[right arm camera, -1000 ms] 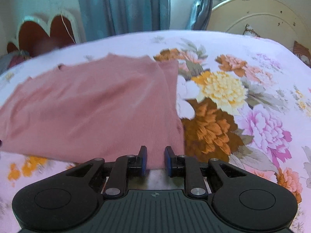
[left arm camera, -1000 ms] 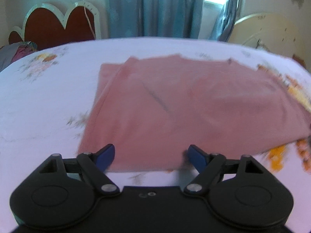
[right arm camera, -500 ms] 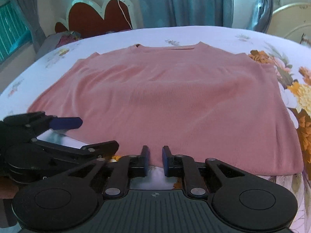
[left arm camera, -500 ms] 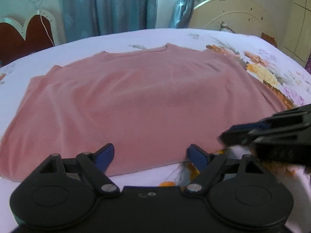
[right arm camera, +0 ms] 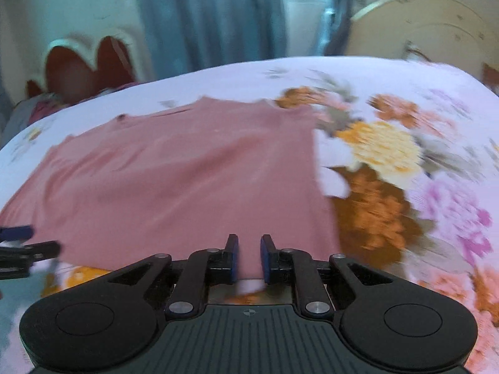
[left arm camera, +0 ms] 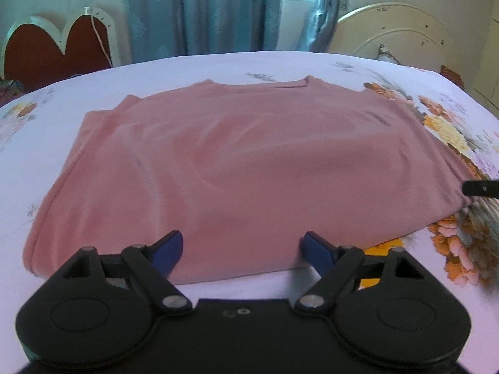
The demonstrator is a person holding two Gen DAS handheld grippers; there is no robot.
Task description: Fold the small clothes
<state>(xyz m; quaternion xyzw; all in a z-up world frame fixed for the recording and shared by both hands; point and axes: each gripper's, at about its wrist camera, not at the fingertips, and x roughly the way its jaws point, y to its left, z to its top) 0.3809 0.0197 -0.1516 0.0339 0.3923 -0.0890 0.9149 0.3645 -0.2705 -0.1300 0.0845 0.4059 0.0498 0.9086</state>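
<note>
The pink top (left arm camera: 249, 168) lies spread flat on the floral bed sheet (left arm camera: 218, 62), its neckline on the far side from you and its hem along the near edge. Your left hand-held gripper (left arm camera: 241, 247) stands with its blue fingertips (left arm camera: 168, 246) wide apart just over the near hem, towards the middle of the top, and nothing is pinched between them. Your right hand-held gripper (right arm camera: 248, 257) sits at the near hem close to the top's right corner, its jaws drawn nearly together with a narrow gap; pink cloth shows in that gap, but motion blur leaves it unclear whether the pads actually press the hem, so treat the hold as unconfirmed. The top looks like a thin, soft knit: light, limp, and without stiffness of its own. It will probably sag and fold on itself wherever it is unsupported, and it may drag or wrinkle across the sheet rather than slide cleanly. Take hold at the hem corners or along a side seam, where the doubled edge gives the pads more to bite on, and pinch both layers together so that the lower one is not left behind. Two holds spaced well apart on the same edge of the top should keep that edge straight as it is carried over towards the neckline.
</note>
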